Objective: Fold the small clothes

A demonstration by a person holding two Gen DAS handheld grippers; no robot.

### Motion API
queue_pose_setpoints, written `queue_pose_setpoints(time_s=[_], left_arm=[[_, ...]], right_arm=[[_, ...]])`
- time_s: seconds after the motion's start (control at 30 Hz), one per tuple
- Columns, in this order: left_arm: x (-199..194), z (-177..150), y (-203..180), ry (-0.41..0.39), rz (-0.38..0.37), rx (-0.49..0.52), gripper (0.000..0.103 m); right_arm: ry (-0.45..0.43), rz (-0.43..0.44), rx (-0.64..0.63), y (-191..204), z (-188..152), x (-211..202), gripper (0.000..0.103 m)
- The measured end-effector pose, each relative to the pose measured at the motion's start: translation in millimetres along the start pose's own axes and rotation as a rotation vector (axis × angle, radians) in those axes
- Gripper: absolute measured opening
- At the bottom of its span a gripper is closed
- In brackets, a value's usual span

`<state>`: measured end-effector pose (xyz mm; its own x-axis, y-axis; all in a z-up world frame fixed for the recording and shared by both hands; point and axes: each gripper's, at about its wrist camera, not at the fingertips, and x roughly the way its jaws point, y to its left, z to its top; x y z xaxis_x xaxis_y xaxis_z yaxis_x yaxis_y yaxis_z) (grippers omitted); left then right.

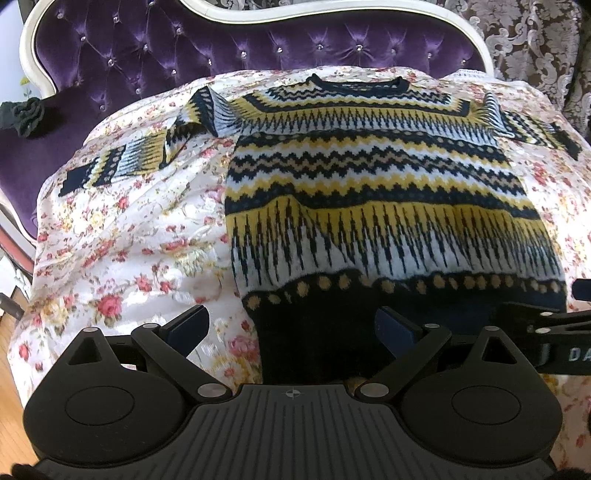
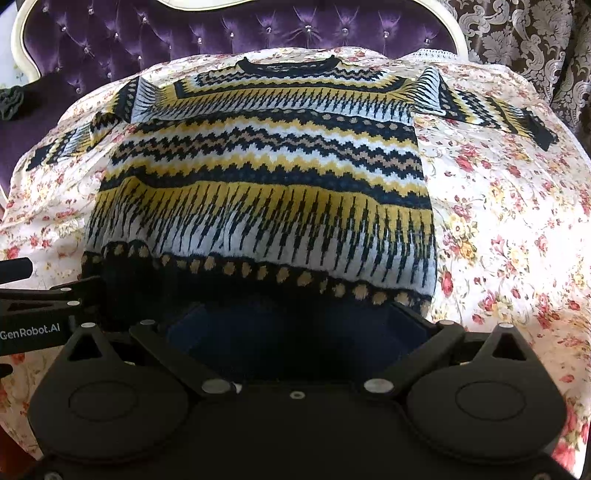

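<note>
Sweater (image 1: 373, 192), knitted in navy, yellow, white and tan zigzag bands, lies flat and face up on a floral bedspread (image 1: 122, 236), neckline toward the tufted purple headboard (image 1: 177, 48) and dark hem nearest the cameras. Both sleeves stretch outward; the one on the left of the views is kinked near its middle, the other runs straight toward the bedspread's edge. The left gripper (image 1: 291, 326) hangs at the hem's left corner with its jaws spread wide, one blue-padded finger over bare bedspread, the other over the dark hem band; whether either touches the cloth I cannot tell. The right gripper (image 2: 295, 325) sits at the hem's right part, its jaws likewise spread, the hem's dark band lying between its fingers. A patterned curtain (image 1: 535, 33) hangs behind the headboard.
</note>
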<state>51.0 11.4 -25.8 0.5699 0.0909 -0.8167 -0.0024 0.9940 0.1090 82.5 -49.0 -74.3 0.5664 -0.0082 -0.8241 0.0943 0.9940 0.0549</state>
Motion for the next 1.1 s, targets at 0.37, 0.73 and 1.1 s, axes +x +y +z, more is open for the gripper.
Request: queue_pose_setpoints(time_s=[0.37,0.73,1.1], left_arm=[[3,50,11,0.0,-0.121,0.001,0.097],[23,127,19,-0.152,-0.161,-0.091,0.097],[97,157,-19,-0.181,-0.108,-0.018,0.097]], right_arm=[[0.056,0.137,0.038,-37,50,-3,0.102],[-0.057,0.156,0.093,-122,128,5,0.102],[-0.145,-0.144,0.264,-265,170,70,0.101]])
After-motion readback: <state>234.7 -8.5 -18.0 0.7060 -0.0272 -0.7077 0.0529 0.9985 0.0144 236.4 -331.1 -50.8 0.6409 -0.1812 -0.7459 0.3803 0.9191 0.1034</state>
